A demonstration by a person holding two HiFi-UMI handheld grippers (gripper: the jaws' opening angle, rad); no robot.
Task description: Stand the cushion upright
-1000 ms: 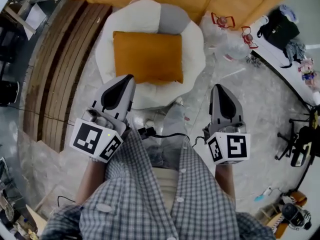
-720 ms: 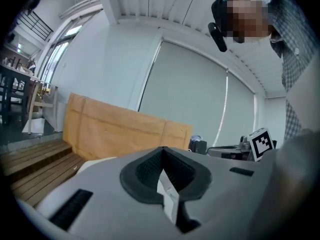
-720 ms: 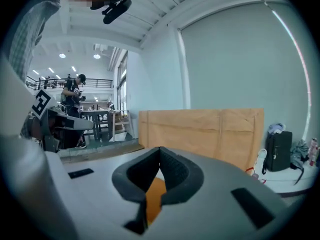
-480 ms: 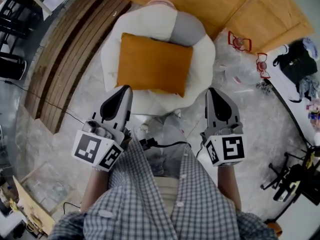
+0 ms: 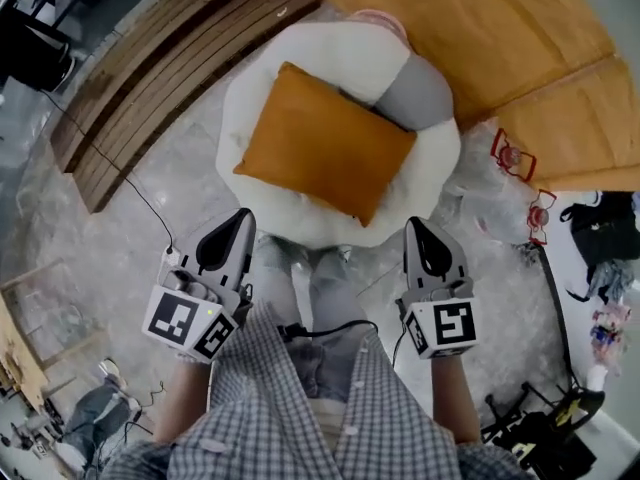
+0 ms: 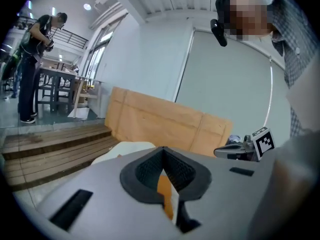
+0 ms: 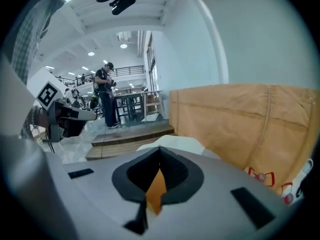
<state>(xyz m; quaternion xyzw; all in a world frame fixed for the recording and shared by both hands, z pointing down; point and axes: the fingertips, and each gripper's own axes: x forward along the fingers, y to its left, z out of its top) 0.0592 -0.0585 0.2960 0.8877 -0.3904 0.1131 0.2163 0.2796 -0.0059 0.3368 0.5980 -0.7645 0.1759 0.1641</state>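
Head view: the orange cushion (image 5: 325, 143) lies flat on the round white pouf (image 5: 300, 230), as in both earlier frames. It now appears turned corner-down in the picture, because the whole scene has swung round. The wooden steps (image 5: 170, 48) have moved to the upper left and the cardboard sheets (image 5: 480, 28) fill the upper right. The left gripper (image 5: 243, 214) and the right gripper (image 5: 413, 224) sit lower in the frame than a second ago. Their tips are near the pouf's near rim, clear of the cushion, where the left tip earlier overlapped the cushion's near edge. Neither gripper touches the cushion. Left gripper view: the jaws of the left gripper (image 6: 162, 149) are closed together with nothing held. A strip of the cushion (image 6: 164, 186) shows through the notch behind the tips, with the cardboard (image 6: 165, 124) beyond it and the right gripper (image 6: 245, 146) off to the right. Right gripper view: the jaws of the right gripper (image 7: 159, 150) are likewise fully closed and empty. The cushion (image 7: 156, 186) is visible through the notch, and the left gripper (image 7: 65, 116) is at the left.
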